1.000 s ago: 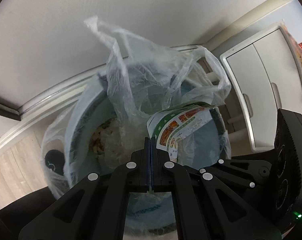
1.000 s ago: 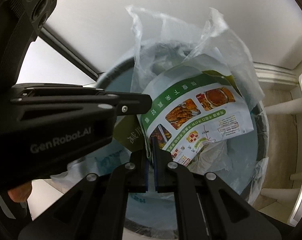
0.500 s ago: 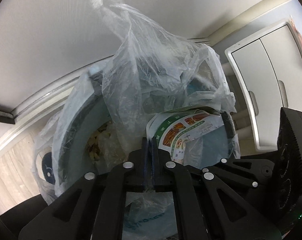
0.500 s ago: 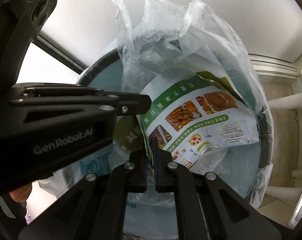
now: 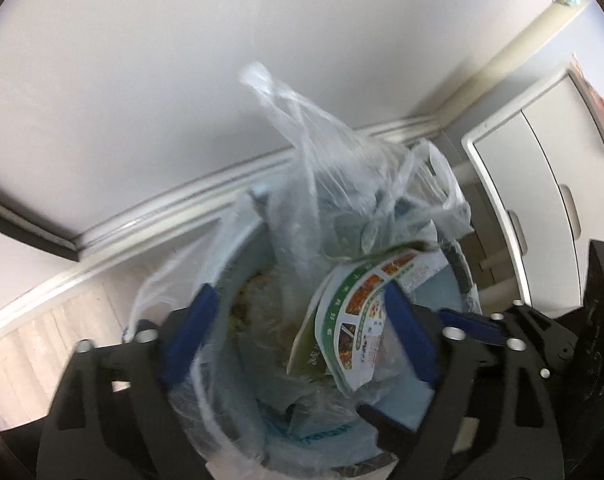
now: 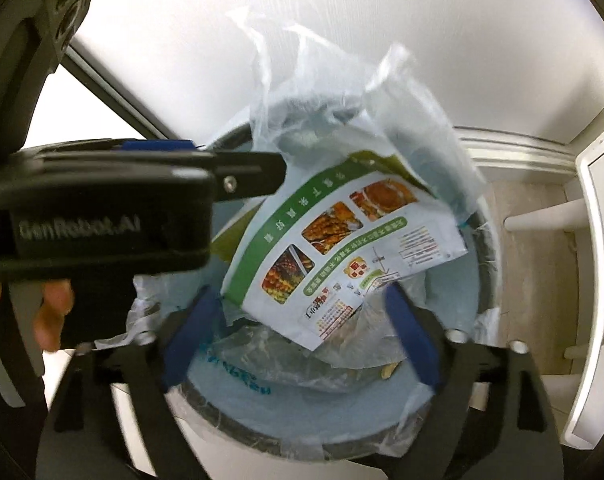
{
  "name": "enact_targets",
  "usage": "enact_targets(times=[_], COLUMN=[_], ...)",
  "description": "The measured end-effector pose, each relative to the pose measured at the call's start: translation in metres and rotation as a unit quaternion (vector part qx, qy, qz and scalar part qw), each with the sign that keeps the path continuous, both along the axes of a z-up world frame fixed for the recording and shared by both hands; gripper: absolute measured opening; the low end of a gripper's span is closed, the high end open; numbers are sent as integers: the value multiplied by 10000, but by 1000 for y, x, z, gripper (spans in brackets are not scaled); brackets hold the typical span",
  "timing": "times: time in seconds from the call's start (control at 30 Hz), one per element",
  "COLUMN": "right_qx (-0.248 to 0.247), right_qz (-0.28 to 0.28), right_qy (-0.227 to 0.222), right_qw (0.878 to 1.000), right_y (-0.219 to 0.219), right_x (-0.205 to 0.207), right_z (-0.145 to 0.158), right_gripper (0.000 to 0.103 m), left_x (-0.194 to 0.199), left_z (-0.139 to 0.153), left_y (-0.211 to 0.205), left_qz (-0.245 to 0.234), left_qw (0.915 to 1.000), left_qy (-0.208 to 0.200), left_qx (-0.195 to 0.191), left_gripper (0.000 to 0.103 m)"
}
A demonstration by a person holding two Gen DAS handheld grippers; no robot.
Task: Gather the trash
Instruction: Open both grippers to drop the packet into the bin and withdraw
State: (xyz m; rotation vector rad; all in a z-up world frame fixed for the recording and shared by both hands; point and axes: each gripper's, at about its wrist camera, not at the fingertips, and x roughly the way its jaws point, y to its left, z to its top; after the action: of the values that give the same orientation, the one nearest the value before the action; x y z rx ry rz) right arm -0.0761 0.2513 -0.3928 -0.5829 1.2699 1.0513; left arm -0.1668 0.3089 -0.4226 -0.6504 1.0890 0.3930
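A round trash bin (image 5: 238, 264) (image 6: 489, 248) lined with a pale blue bag stands below both grippers. A clear plastic bag (image 5: 321, 168) (image 6: 302, 84) sticks up out of it. A green and white food flyer (image 5: 357, 312) (image 6: 341, 240) lies tilted inside on crumpled plastic and food scraps (image 5: 250, 300). My left gripper (image 5: 302, 332) is open just over the bin, holding nothing. My right gripper (image 6: 302, 332) is open over the bin too, holding nothing. The left gripper's body (image 6: 102, 216) fills the left of the right wrist view.
A white wall with a baseboard (image 5: 174, 208) runs behind the bin. A white cabinet (image 5: 541, 176) (image 6: 597, 240) stands to the right. Pale wood floor (image 5: 30, 340) shows at the left.
Both grippers were shut on the bag and flyer and have opened wide. The clear bag and flyer have dropped lower into the bin.
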Motion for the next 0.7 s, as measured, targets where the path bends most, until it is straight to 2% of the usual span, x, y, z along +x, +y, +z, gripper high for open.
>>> enact_targets(times=[0.07, 0.17, 0.2, 0.27, 0.43, 0.53, 0.7], right_qx=[54, 171, 228, 343, 847, 1120, 1413], right_qz=[47, 25, -6, -67, -478, -748, -1106], right_qy=[-109, -259, -307, -413, -846, -1128, -2032], right_qw=[9999, 9995, 9993, 9985, 9917, 9845, 9626], right_y=[-9, -14, -15, -22, -36, -47, -76], right_x=[-3, -7, -7, -6, 3, 11, 19], right_z=[8, 23, 29, 42, 93, 121, 170], right_gripper=[90, 91, 95, 96, 96, 96, 96], left_x=[-3, -4, -5, -6, -11, -10, 2], left_z=[11, 24, 34, 46, 91, 119, 165], left_y=[3, 7, 6, 6, 2, -1, -14], left_qz=[61, 41, 7, -7, -16, -47, -211], left_qw=[9999, 9994, 9988, 9979, 9940, 9905, 9825], left_qy=[-72, -193, -271, -386, -796, -1031, -1415], left_qx=[103, 296, 415, 512, 756, 908, 1194], left_gripper=[97, 97, 97, 97, 97, 97, 97])
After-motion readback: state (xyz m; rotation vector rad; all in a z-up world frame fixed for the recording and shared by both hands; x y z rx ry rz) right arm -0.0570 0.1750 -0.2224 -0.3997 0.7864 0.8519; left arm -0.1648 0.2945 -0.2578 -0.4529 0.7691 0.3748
